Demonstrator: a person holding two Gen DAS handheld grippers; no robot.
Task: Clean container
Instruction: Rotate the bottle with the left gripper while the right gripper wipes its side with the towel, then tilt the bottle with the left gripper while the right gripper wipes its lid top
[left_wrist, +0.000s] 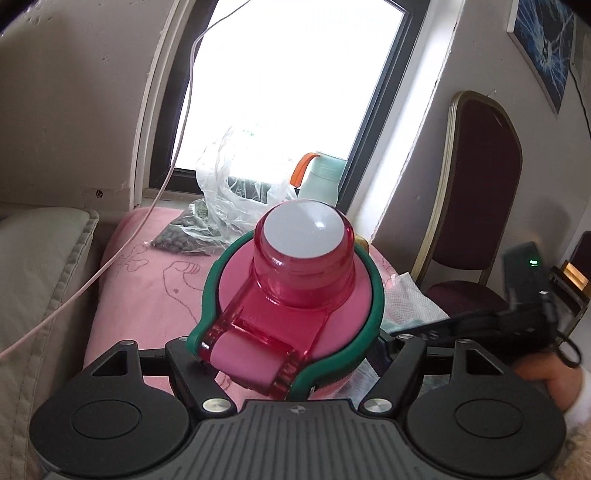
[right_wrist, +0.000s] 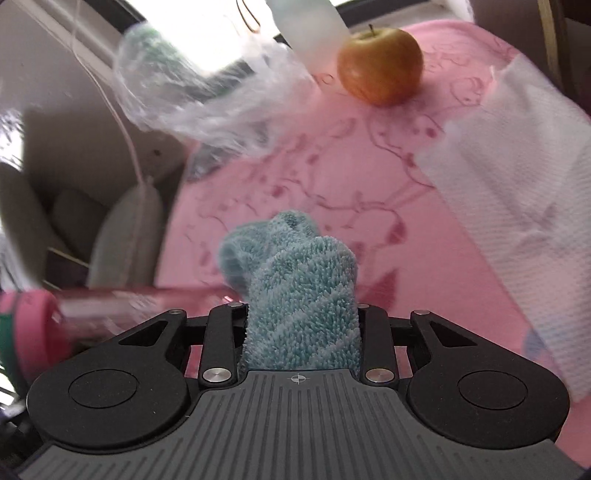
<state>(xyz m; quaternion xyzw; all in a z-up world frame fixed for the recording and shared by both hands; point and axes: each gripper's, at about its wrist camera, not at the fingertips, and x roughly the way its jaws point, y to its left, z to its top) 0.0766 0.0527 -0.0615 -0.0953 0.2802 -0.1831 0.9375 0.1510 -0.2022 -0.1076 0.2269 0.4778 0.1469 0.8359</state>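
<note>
My left gripper (left_wrist: 291, 354) is shut on a pink water bottle (left_wrist: 295, 295) with a clear pink flip cap, a white round top and a green strap, held above the pink table. The bottle also shows blurred at the lower left of the right wrist view (right_wrist: 92, 314). My right gripper (right_wrist: 301, 314) is shut on a folded teal microfibre cloth (right_wrist: 295, 288), which sticks out past the fingers. The right gripper also shows in the left wrist view (left_wrist: 517, 321), just right of the bottle.
The table has a pink printed cover (right_wrist: 332, 184). On it lie an apple (right_wrist: 380, 66), a white paper towel (right_wrist: 517, 184), a clear plastic bag (left_wrist: 236, 192) and a mint bottle with an orange handle (left_wrist: 321, 177). A maroon chair (left_wrist: 476, 206) stands at the right, and a window (left_wrist: 288, 85) is behind.
</note>
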